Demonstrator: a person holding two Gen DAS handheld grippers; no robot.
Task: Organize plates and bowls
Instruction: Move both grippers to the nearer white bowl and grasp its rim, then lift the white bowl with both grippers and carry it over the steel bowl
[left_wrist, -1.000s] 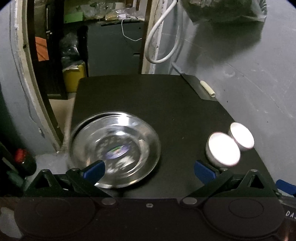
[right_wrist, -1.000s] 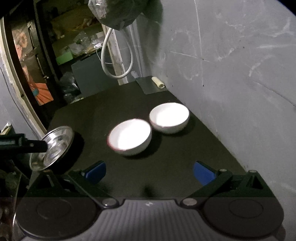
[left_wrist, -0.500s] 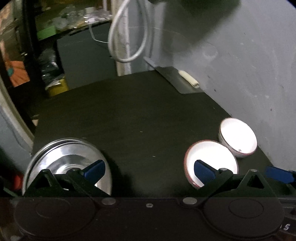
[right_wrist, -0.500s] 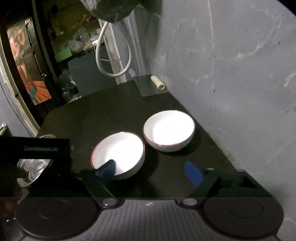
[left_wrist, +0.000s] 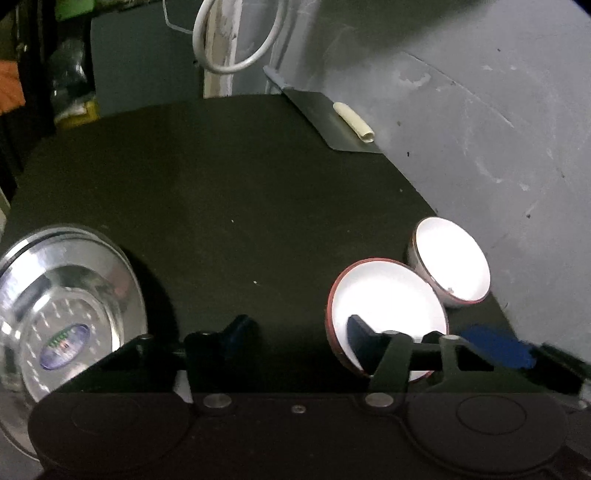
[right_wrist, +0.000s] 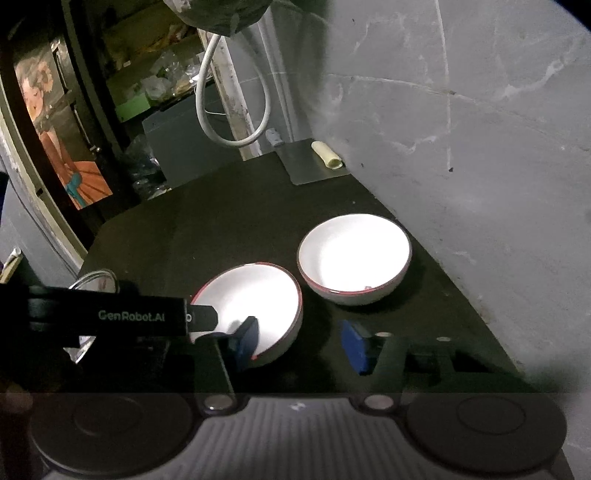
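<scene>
1. Plates first: a stack of steel plates (left_wrist: 62, 314) sits at the near left edge of the black table (left_wrist: 221, 206), well apart from the bowls; the right wrist view shows only a sliver of it behind the other tool.
2. Two white bowls with red rims stand near the grey wall on the right: the far bowl (right_wrist: 354, 264) upright, and the near bowl (right_wrist: 255, 304) just beside it, almost touching.
3. The left gripper (left_wrist: 297, 332) has just been closing; its right pad sits inside the near bowl with the rim between the jaws, but I cannot tell whether the pads press yet.
4. The right gripper (right_wrist: 299, 339) has also been closing, its left pad inside the same bowl, its right pad outside the wall; contact is unclear too.
5. Risk, as I judge it: two tools on one bowl may tip it, knock the far bowl, or clash with each other.
</scene>
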